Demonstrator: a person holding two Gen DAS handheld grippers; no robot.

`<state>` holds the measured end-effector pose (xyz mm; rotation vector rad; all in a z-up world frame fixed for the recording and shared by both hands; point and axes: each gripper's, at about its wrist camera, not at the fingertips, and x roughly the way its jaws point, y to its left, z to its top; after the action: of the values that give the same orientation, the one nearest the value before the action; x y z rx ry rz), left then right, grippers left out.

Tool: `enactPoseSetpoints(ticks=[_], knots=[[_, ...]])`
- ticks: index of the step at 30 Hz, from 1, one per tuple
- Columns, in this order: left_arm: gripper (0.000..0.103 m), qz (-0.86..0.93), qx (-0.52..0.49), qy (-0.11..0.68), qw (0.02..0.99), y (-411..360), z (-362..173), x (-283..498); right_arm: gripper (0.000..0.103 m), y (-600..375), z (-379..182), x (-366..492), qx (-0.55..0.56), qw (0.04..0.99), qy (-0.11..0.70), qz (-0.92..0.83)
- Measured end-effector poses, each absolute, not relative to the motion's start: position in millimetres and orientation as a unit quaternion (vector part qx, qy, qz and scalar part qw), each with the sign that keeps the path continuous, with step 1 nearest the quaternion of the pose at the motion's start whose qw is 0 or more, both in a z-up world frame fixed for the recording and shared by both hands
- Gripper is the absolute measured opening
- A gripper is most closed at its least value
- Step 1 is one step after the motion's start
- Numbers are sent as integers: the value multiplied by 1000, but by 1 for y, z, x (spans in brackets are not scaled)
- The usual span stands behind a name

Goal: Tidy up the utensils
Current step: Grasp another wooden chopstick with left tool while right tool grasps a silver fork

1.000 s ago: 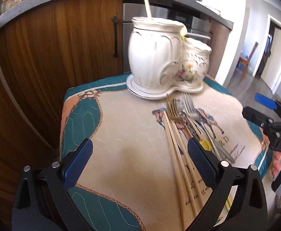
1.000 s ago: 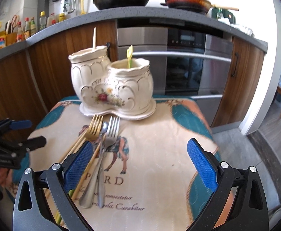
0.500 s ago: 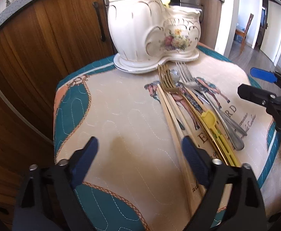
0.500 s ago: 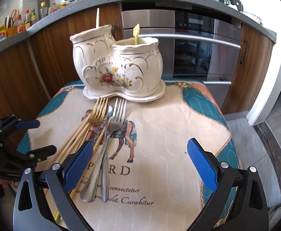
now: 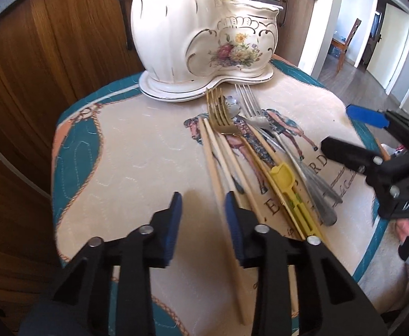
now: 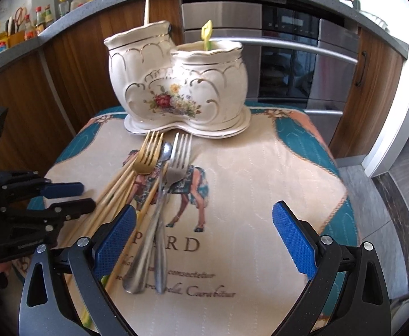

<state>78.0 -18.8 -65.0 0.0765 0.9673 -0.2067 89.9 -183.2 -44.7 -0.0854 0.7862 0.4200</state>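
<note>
Utensils lie bundled on the quilted mat [image 5: 137,151], in front of the white ceramic holder [image 5: 199,36]: gold fork [image 5: 221,117], silver fork [image 6: 178,162], spoon [image 6: 148,240], wooden chopsticks [image 5: 218,168], yellow training chopsticks [image 5: 288,184]. Left gripper [image 5: 203,210] has just been closing; its jaws are narrowed with only bare mat between them, chopsticks just beside the right pad. Right gripper [image 6: 204,235] hangs wide open above the mat, gripping nothing.
</note>
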Motion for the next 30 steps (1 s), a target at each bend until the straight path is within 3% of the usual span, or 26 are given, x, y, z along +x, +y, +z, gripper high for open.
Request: enactPoseSetpoints(ticks=[2,5,10,16,19,30], knots=[[24,-107,23,472,875,-17,-66,80,93,-178,-45,95,-38,897,388,207],[9,-98,25,472,876,-15,-67,79,72,-170,-46,103,-41,892,398,209],[6,-98,8,473,875,-1,-68,73,40,-159,-55,114,-28,874,429,225],[6,-102,-1,469,877,4,-68,71,16,-147,-65,121,-15,859,453,238],[6,-105,-3,468,878,5,-68,72,10,-148,-68,126,8,851,466,242],[6,-107,-2,470,876,11,-67,72,6,-173,-62,113,38,845,469,256]])
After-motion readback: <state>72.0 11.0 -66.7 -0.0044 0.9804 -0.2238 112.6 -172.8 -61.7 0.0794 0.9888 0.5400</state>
